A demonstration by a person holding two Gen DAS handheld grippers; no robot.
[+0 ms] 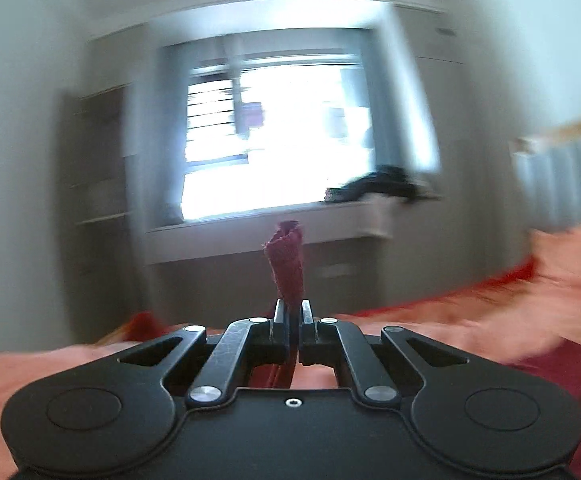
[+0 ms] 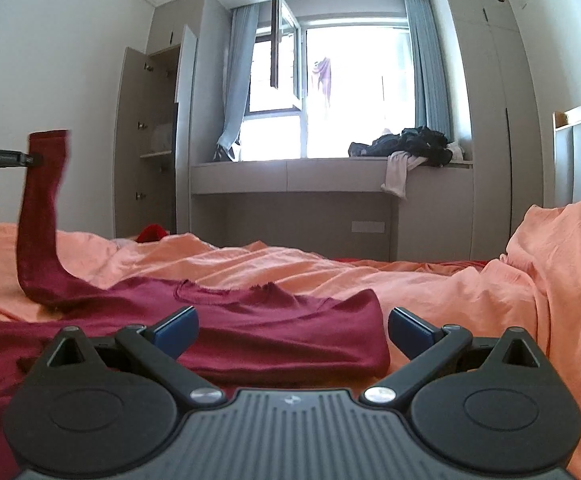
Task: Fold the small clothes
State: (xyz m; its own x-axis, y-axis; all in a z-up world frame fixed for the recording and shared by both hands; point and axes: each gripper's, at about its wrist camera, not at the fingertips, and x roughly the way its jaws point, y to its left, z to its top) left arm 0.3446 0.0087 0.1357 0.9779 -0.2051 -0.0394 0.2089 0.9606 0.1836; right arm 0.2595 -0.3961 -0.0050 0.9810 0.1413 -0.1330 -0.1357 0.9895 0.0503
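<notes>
Across the rumpled peach-orange bed cover (image 2: 370, 276) a small dark-red knit top (image 2: 274, 336) lies spread flat, its collar edge facing the window and its body running left to right just ahead of the right gripper (image 2: 290, 330). That gripper's blue-padded jaws stand spread wide, low over the near hem, with cloth showing between them but no pad pressing on it. One long red sleeve (image 2: 38, 216) rises steeply from the top's left side, its long axis close to upright, its cuff end pinched by the left gripper (image 1: 292, 312), whose black jaws are pressed together on the fabric, seen in the right wrist view at the far left edge. My judgement is that the next move turns on carrying this lifted sleeve rightward across the body, so the left hand does the work while the right, nearer the hem, could steady the cloth.
</notes>
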